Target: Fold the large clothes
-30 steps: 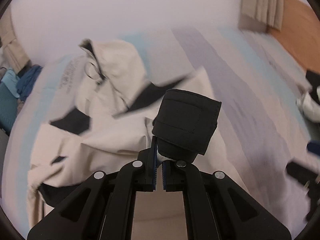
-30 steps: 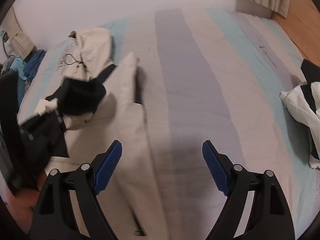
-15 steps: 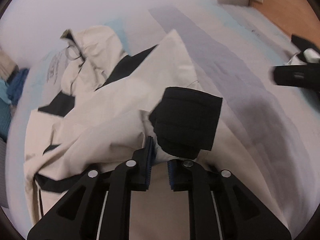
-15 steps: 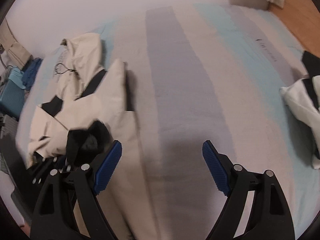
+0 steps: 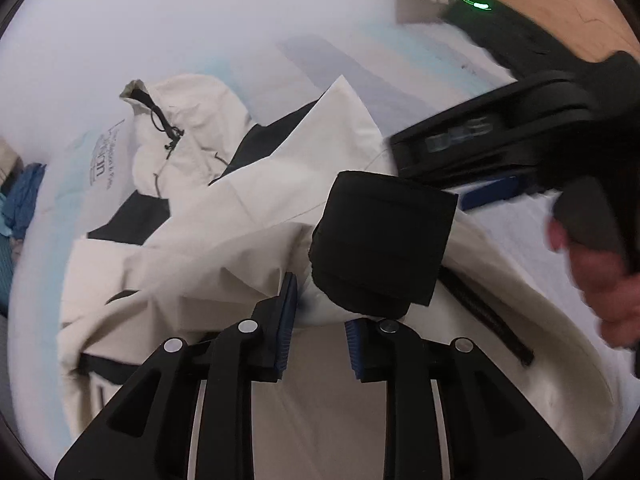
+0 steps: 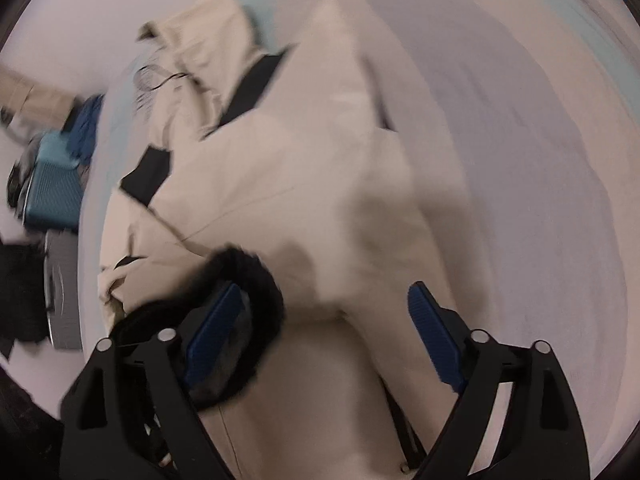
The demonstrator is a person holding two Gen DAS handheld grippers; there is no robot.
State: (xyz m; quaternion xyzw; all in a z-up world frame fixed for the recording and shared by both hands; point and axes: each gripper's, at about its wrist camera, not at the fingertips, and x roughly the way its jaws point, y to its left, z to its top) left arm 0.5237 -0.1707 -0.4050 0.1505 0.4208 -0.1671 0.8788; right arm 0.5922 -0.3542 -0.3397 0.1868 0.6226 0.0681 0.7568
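Observation:
A cream jacket [image 5: 224, 216] with black panels and a hood [image 5: 180, 120] lies spread on the striped bed. Its sleeve ends in a black cuff [image 5: 380, 244]. My left gripper [image 5: 318, 328] has its jaws partly apart, with the sleeve end and cuff resting between and just ahead of them. My right gripper [image 6: 316, 328] is open over the jacket body [image 6: 320, 168], its left finger beside the black cuff [image 6: 248, 288]. The right gripper also shows in the left wrist view [image 5: 500, 152], held by a hand, just right of the cuff.
The bed sheet [image 6: 540, 160] has grey, white and pale blue stripes. A blue suitcase [image 6: 52, 184] and clothes stand beside the bed at left. A wooden floor [image 5: 552, 8] and curtain are at the far right.
The left gripper's jaws have opened from shut on the sleeve to partly apart. The right gripper has swung left, over the jacket and close to the cuff.

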